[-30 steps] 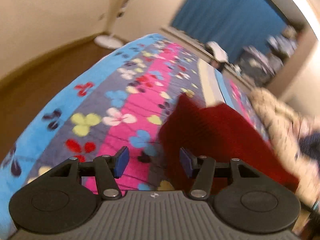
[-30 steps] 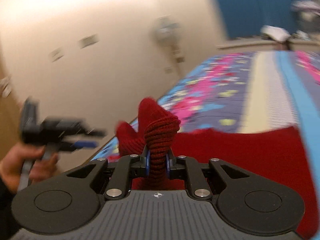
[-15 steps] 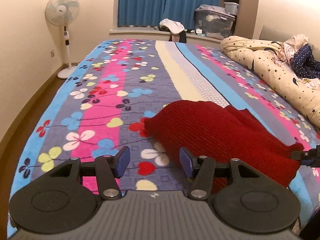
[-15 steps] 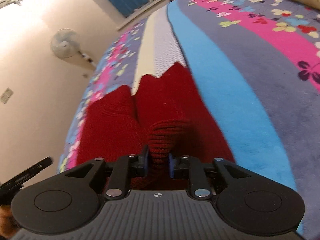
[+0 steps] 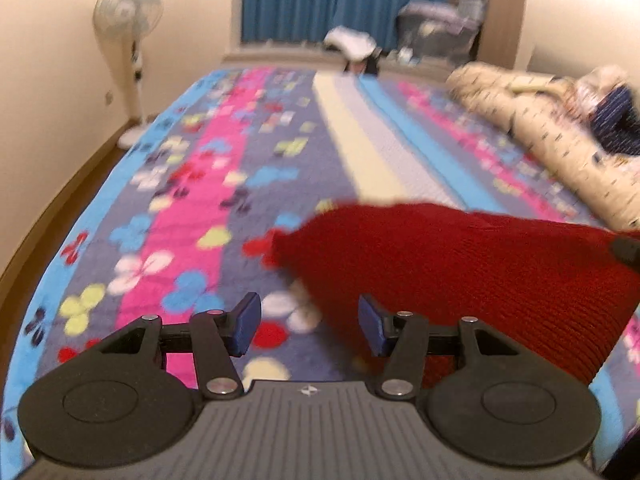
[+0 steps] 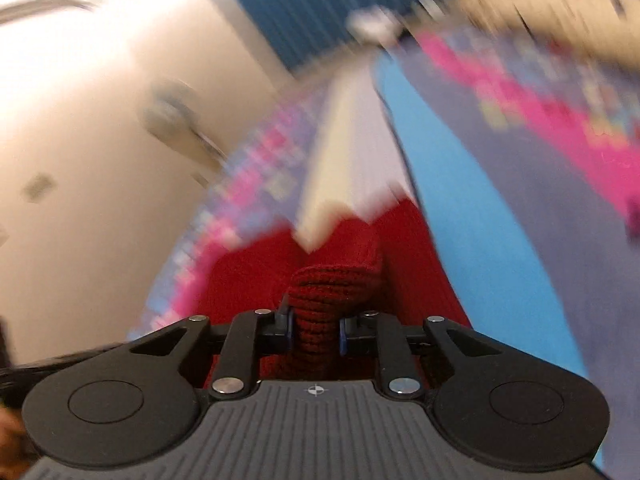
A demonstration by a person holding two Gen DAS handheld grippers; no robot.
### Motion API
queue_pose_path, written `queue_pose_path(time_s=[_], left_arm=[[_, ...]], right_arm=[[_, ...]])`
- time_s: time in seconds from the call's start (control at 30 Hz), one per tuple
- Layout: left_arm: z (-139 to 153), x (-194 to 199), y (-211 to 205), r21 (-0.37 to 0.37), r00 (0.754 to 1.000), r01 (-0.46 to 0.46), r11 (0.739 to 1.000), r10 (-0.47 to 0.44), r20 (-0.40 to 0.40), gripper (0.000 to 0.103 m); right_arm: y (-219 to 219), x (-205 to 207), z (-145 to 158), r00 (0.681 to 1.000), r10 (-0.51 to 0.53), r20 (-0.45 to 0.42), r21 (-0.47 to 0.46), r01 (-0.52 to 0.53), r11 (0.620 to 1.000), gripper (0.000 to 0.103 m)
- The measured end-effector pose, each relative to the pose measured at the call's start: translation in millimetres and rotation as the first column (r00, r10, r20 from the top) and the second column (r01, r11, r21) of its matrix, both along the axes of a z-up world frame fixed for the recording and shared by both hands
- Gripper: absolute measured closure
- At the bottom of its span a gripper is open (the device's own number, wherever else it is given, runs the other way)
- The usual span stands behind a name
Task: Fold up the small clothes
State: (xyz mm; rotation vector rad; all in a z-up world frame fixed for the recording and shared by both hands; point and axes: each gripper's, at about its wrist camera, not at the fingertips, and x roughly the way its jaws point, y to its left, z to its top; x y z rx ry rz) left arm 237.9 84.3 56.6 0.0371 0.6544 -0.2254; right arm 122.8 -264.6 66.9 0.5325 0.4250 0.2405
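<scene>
A red knit garment point(image 5: 460, 264) lies on the flowered bedspread point(image 5: 208, 184), stretching from the middle to the right edge of the left wrist view. My left gripper point(image 5: 309, 323) is open and empty, just left of the garment's near edge. My right gripper point(image 6: 314, 330) is shut on a bunched fold of the red garment point(image 6: 320, 296), with the rest of it spread ahead on the bed. The right gripper's tip point(image 5: 626, 249) shows at the far right of the left wrist view, at the garment's end.
A rolled cream quilt point(image 5: 552, 132) lies along the bed's right side. A standing fan point(image 5: 128, 40) is by the left wall. Blue curtains point(image 5: 312, 0) and storage bins point(image 5: 440, 28) are at the far end. The bed's left edge drops to a wooden floor point(image 5: 52, 216).
The right gripper has kept its hold and pulled the garment; its view is blurred from motion. The left gripper stays open and has drawn slightly closer to the garment's near edge.
</scene>
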Motion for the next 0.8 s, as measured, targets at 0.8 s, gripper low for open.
queue_pose_path(time_s=[0.8], left_arm=[[-29, 27, -68, -0.015, 0.961, 0.254, 0.967, -0.254, -0.112, 0.048]], right_arm=[[-18, 32, -4, 0.963, 0.111, -0.245, -0.300, -0.184, 0.936, 0.053]])
